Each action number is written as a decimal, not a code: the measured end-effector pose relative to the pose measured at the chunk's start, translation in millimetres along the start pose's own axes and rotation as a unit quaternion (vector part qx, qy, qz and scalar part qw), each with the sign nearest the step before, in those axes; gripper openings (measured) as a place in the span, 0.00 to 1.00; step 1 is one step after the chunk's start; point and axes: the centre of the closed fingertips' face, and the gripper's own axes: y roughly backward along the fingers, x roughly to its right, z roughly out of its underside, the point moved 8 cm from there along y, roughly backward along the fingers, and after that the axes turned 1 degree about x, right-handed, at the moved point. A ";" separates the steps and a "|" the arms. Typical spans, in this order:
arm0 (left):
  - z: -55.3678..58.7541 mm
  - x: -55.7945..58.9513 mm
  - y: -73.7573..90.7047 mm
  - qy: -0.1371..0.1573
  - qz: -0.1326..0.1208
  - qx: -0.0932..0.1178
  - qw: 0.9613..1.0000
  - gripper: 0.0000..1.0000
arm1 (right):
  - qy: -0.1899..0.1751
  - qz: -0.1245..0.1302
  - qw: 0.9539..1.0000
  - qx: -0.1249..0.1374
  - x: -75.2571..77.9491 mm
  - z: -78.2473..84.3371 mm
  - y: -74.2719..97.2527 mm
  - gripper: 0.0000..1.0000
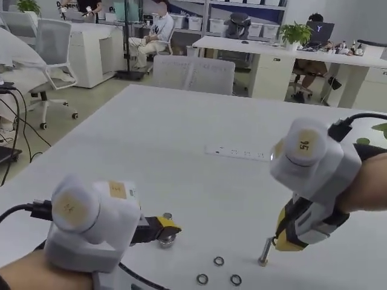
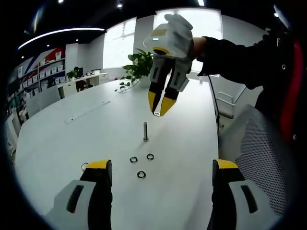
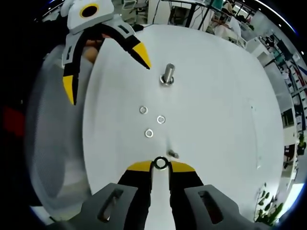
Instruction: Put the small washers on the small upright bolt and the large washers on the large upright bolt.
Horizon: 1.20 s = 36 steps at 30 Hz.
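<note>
Bright, even light; fisheye edges warped, perhaps slightly soft.

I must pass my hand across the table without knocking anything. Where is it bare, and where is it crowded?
Crowded: the near side, where three loose washers lie between the large bolt by the left gripper and the small bolt by the right gripper, whose fingers hold a washer. Bare: the wide table top from there to the power strip.

Surface (image 1: 181, 139): white, wide, before me.
Beyond: white desks (image 1: 266, 48), mesh chairs (image 1: 53, 39), potted plant (image 1: 295, 31).
Back wall: shelves (image 1: 199, 12) of bins (image 1: 195, 23).
</note>
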 end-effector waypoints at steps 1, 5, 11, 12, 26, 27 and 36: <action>-0.3 -0.9 -1.1 0.001 0.001 0.000 1.000 0.86 | 0.000 0.001 1.000 -0.001 1.9 0.6 0.4 0.13; 0.8 -2.9 -4.9 0.002 0.005 -0.002 1.000 0.86 | -0.004 0.004 1.000 0.000 8.8 1.2 0.0 0.13; 4.4 -4.6 -8.2 0.007 0.009 -0.007 1.000 0.86 | -0.004 0.006 1.000 -0.002 17.3 1.4 -4.6 0.13; 4.9 -4.7 -8.3 0.007 0.009 -0.007 1.000 0.86 | -0.004 0.005 1.000 -0.002 17.9 1.3 -5.6 0.13; 9.8 -5.8 -11.6 0.019 0.014 -0.011 1.000 0.86 | -0.007 -0.005 1.000 -0.007 26.6 4.4 -20.3 0.13; 10.4 -5.1 -11.8 0.019 0.015 -0.012 1.000 0.86 | -0.006 -0.005 1.000 -0.007 26.4 4.4 -21.1 0.13; 12.7 -4.3 -11.2 0.023 0.014 -0.014 1.000 0.85 | -0.004 -0.011 1.000 -0.009 25.5 3.3 -26.5 0.13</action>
